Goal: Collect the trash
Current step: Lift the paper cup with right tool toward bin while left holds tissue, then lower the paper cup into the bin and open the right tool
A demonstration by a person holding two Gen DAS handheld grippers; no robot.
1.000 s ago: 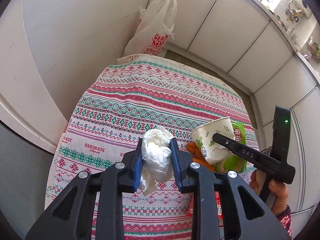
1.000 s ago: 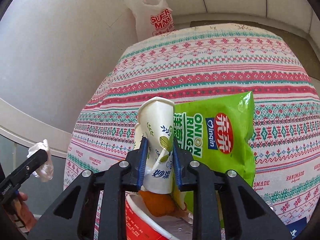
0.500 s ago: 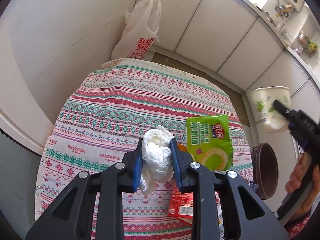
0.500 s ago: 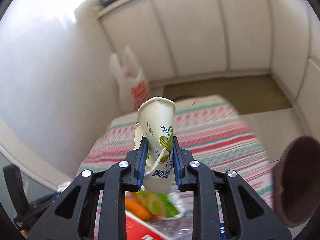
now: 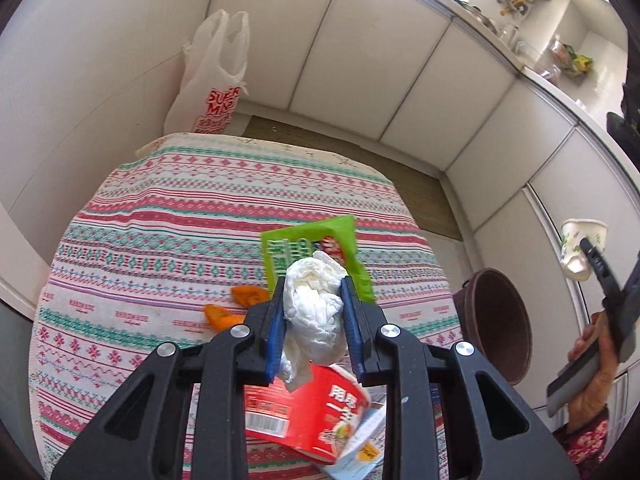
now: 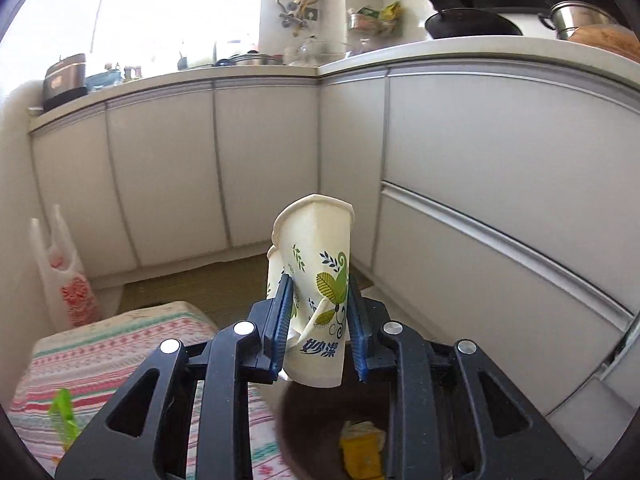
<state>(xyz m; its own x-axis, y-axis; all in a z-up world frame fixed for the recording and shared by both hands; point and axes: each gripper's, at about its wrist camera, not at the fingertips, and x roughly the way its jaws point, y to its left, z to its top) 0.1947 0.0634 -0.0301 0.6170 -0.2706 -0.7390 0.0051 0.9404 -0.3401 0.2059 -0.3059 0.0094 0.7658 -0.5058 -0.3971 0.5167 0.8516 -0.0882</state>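
Note:
My left gripper (image 5: 314, 292) is shut on a crumpled white tissue wad (image 5: 316, 316) above the patterned tablecloth (image 5: 160, 220). Below it lie a green onion-ring bag (image 5: 308, 244), a red noodle cup (image 5: 312, 412) and two orange peels (image 5: 246, 296). My right gripper (image 6: 318, 292) holds a squashed leaf-print paper cup (image 6: 316, 272) upright over the brown bin (image 6: 312, 420). Its jaws are opening with the cup still between the pads. The left wrist view shows that cup (image 5: 580, 240) beyond the bin (image 5: 496, 320), with a person's hand (image 5: 592, 368) on the handle.
A white plastic shopping bag (image 5: 212, 80) stands on the floor past the table's far edge. White cabinet doors (image 6: 480, 200) wrap around the corner close behind the bin. Yellow trash (image 6: 360, 448) lies inside the bin. Pots crowd the counter (image 6: 472, 24).
The right gripper lifted the paper cup off the table and swung it right, over the brown bin. The left gripper carried the tissue rightward, over the green bag and noodle cup.

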